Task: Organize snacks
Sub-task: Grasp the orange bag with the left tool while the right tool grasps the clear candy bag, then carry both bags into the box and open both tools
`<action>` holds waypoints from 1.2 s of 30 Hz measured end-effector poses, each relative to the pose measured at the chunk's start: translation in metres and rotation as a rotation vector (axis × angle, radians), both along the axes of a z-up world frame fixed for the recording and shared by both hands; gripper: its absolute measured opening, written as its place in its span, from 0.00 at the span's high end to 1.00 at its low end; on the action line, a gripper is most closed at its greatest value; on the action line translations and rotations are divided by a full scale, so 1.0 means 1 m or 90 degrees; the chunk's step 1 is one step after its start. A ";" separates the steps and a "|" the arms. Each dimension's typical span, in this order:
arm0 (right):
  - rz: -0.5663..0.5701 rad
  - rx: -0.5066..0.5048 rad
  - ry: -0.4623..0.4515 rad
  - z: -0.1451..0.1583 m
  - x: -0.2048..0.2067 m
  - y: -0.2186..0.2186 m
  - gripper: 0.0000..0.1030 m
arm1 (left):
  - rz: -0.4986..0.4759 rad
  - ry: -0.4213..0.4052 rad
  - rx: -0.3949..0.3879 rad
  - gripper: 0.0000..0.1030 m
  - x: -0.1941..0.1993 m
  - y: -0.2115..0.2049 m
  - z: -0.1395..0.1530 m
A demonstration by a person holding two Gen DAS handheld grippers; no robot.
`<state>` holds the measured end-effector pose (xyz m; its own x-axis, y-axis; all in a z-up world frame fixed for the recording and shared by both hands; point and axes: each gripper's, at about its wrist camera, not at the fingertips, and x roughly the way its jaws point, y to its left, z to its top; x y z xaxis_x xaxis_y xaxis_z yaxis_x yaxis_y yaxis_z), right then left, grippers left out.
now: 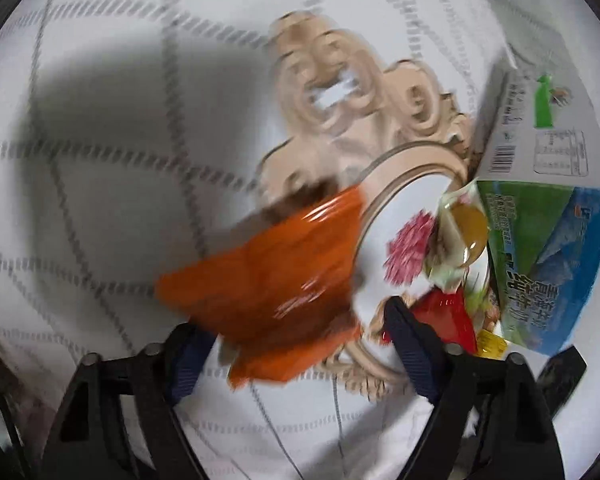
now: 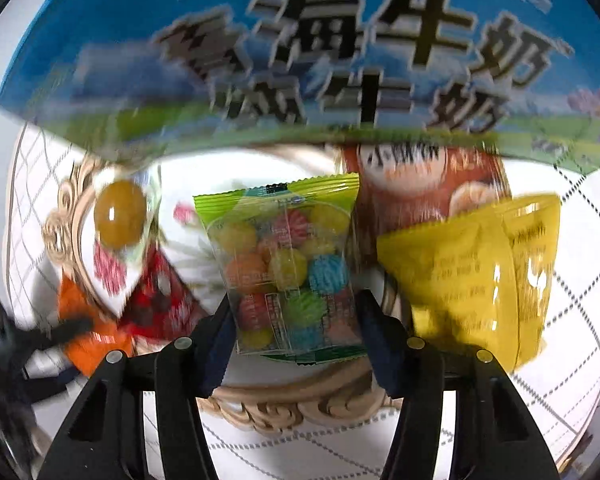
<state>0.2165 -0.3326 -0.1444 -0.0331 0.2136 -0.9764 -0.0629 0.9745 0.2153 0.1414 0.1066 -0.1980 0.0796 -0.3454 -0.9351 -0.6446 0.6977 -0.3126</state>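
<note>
An orange snack packet lies half over the rim of an ornate beige tray, blurred. My left gripper points down at it with a finger on each side; a small gap shows at the right pad, so it is open. In the right wrist view a clear bag of coloured candy balls with a green top lies on the tray. My right gripper has both pads against the bag's edges. The orange packet shows at the left.
A blue and green milk carton lies across the tray's far side. A jelly pack, a red packet, a brown packet and a yellow packet crowd the tray. A white cloth with grey dashed lines lies beneath.
</note>
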 end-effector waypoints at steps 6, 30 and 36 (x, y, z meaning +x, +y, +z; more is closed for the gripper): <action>0.029 -0.004 0.020 -0.001 -0.035 -0.003 0.42 | -0.216 -0.015 0.136 0.47 0.006 -0.046 0.008; 0.012 -0.020 0.050 -0.020 -0.076 0.004 0.36 | -0.380 0.032 0.194 0.43 -0.045 -0.107 -0.024; 0.024 -0.040 0.041 -0.025 -0.095 0.001 0.44 | -0.388 0.032 0.221 0.44 -0.037 -0.136 -0.028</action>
